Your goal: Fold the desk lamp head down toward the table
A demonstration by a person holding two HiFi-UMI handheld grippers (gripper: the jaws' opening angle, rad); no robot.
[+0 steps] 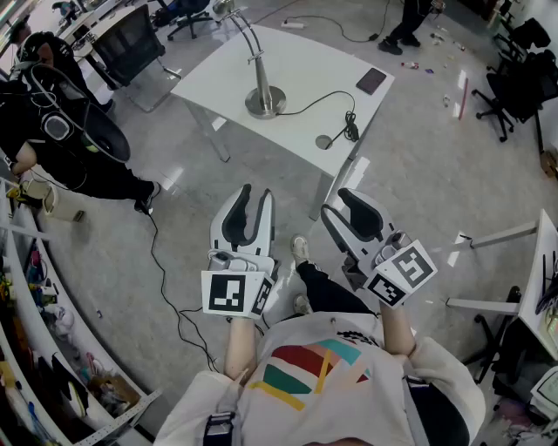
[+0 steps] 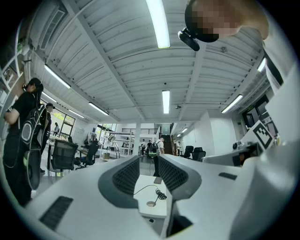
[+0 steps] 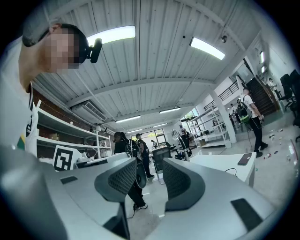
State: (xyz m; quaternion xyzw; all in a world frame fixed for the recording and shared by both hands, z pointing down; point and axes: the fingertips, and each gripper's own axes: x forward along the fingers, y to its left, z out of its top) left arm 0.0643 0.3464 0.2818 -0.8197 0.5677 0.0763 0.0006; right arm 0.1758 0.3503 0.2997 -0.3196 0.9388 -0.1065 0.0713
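The desk lamp stands on a white table (image 1: pixel 305 61) at the top of the head view. Its round metal base (image 1: pixel 264 102) carries a curved arm (image 1: pixel 248 39) that rises up and to the left, with the head (image 1: pixel 223 9) at the frame's top edge. My left gripper (image 1: pixel 255 193) and right gripper (image 1: pixel 334 200) hover side by side over the floor, well short of the table, both open with nothing between the jaws. Between the left gripper's (image 2: pixel 149 161) jaws I see the table's near end (image 2: pixel 149 192). The right gripper (image 3: pixel 150 164) view shows the lamp's arm (image 3: pixel 180 137) beyond its jaws.
A dark phone (image 1: pixel 371 80) lies on the table's right side, and a black cable (image 1: pixel 336 100) runs from the lamp base to a round hole (image 1: pixel 323 141). A person in black (image 1: pixel 61 131) stands at the left beside shelves. Office chairs (image 1: pixel 131 39) stand behind the table.
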